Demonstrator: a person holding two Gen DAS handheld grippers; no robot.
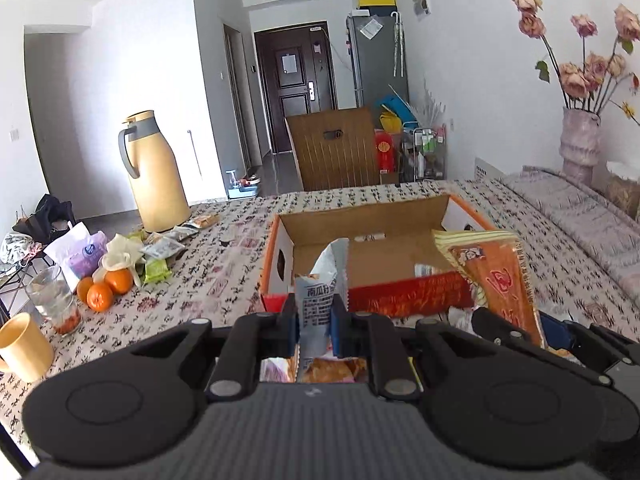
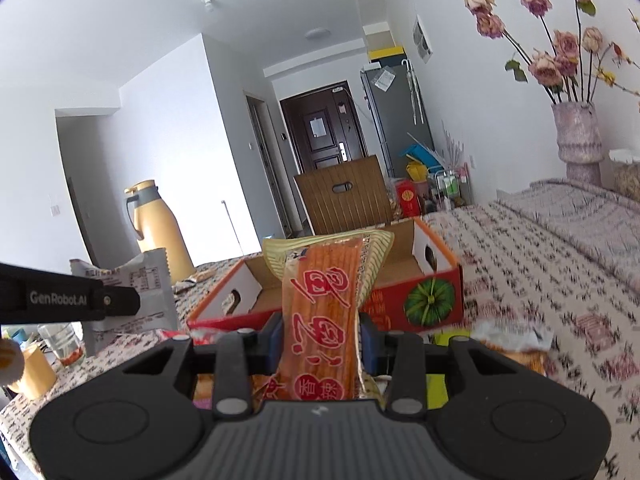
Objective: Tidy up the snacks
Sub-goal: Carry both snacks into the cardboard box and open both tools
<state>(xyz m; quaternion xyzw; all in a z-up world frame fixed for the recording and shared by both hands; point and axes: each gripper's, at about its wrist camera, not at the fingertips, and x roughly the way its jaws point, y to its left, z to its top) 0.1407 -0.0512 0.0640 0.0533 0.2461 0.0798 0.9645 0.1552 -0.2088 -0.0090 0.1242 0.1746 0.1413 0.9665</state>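
My left gripper [image 1: 314,324] is shut on a grey-white snack packet [image 1: 320,292], held upright just in front of the open red cardboard box [image 1: 400,300]. My right gripper [image 2: 320,338] is shut on a long orange snack packet with red characters [image 2: 320,320], held upright before the same box [image 2: 432,300]. The orange packet also shows at the right in the left wrist view [image 1: 496,276]. The grey-white packet and the left gripper show at the left in the right wrist view [image 2: 132,292]. More snack packets lie below both grippers.
A yellow thermos jug [image 1: 154,172] stands at the table's far left, with small snack packets [image 1: 168,246], oranges [image 1: 106,288], a glass [image 1: 54,300] and a yellow mug [image 1: 24,348] nearby. A vase of dried roses [image 1: 578,144] stands far right. A wooden chair [image 1: 336,148] is behind the table.
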